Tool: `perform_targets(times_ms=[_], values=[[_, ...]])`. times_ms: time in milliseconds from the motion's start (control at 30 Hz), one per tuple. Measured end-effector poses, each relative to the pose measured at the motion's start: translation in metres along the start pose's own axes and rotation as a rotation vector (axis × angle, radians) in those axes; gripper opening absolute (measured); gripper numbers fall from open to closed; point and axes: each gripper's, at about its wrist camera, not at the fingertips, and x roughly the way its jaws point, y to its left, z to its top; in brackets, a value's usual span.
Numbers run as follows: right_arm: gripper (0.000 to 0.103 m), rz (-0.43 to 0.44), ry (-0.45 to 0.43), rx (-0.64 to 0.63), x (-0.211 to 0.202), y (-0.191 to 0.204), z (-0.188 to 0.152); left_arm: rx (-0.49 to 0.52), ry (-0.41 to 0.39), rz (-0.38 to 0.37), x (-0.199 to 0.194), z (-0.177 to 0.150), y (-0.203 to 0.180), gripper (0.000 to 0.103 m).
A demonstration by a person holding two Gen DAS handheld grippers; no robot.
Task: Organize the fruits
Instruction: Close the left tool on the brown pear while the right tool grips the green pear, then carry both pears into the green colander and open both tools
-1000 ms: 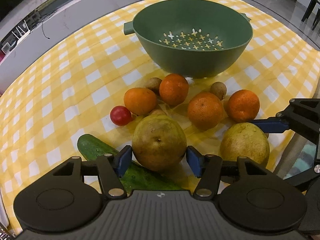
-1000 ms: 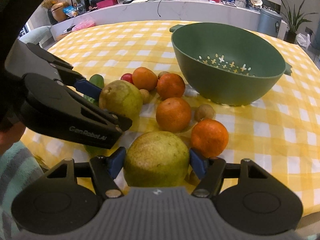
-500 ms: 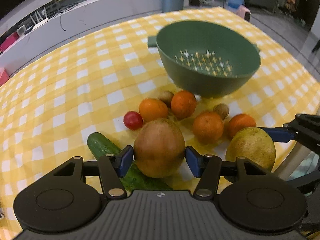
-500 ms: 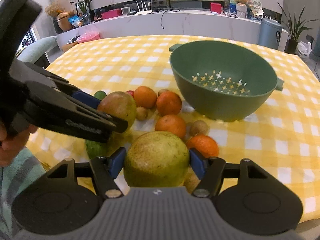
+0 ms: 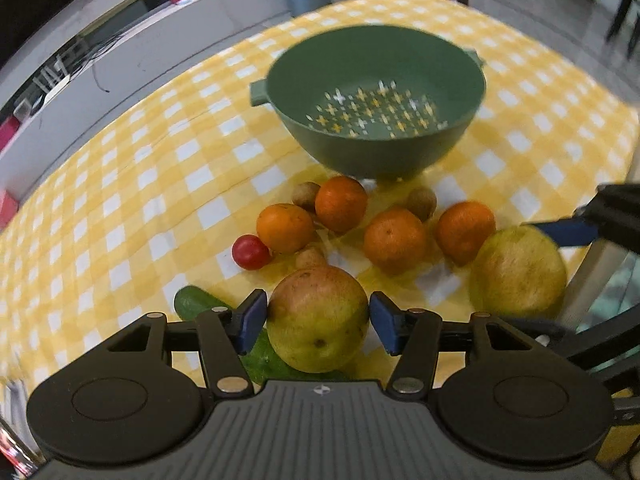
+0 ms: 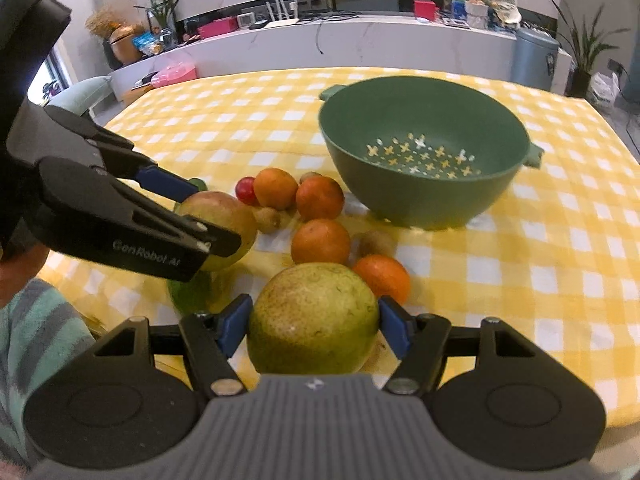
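Both grippers, left gripper [image 5: 318, 316] and right gripper [image 6: 313, 322], clamp pears above the yellow checked tablecloth [image 6: 560, 248], seemingly clear of it.

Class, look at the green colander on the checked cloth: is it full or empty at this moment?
Empty. The green colander shows only its bare cross-shaped holes inside. The oranges lie on the cloth beside it, and both pears sit in the tongs.

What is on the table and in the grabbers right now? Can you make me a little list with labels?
left gripper: shut on reddish pear
right gripper: shut on green pear
colander: green, nothing inside
oranges: four, one at
cherry tomato: red, beside an orange
cucumber: under the left gripper
tablecloth: yellow checks
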Motion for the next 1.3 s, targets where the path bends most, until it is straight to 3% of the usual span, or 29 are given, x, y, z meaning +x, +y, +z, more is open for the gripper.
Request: perform_targets(times_ms=[100,200,333,433,800,933,1300], values=[[0.066,-0.005,0.002,0.021,-0.002,-0.004,0.000,0.028,0.047,-0.006,0.007,0.007,-0.002,0.064],[0.066,-0.010,-0.001,0.035,-0.005,-0.007,-0.001,0.012,0.116,-0.057,0.015,0.012,-0.002,0.071],[0.066,-0.010,-0.002,0.053,-0.009,-0.013,-0.003,0.010,0.162,-0.069,0.025,0.010,-0.009,0.078],[0.066,-0.010,0.005,0.059,-0.009,-0.016,-0.005,0.009,0.149,-0.061,0.029,0.007,-0.014,0.082],[0.066,-0.011,0.010,0.091,-0.013,-0.027,-0.007,0.033,0.117,-0.016,0.024,-0.003,-0.028,0.076],[0.066,0.003,-0.006,0.076,-0.019,-0.030,-0.001,-0.012,0.075,-0.029,0.010,-0.003,-0.023,0.076],[0.066,0.034,-0.106,-0.054,-0.046,-0.049,0.051,-0.090,-0.086,-0.102,-0.049,0.044,0.001,0.076]])
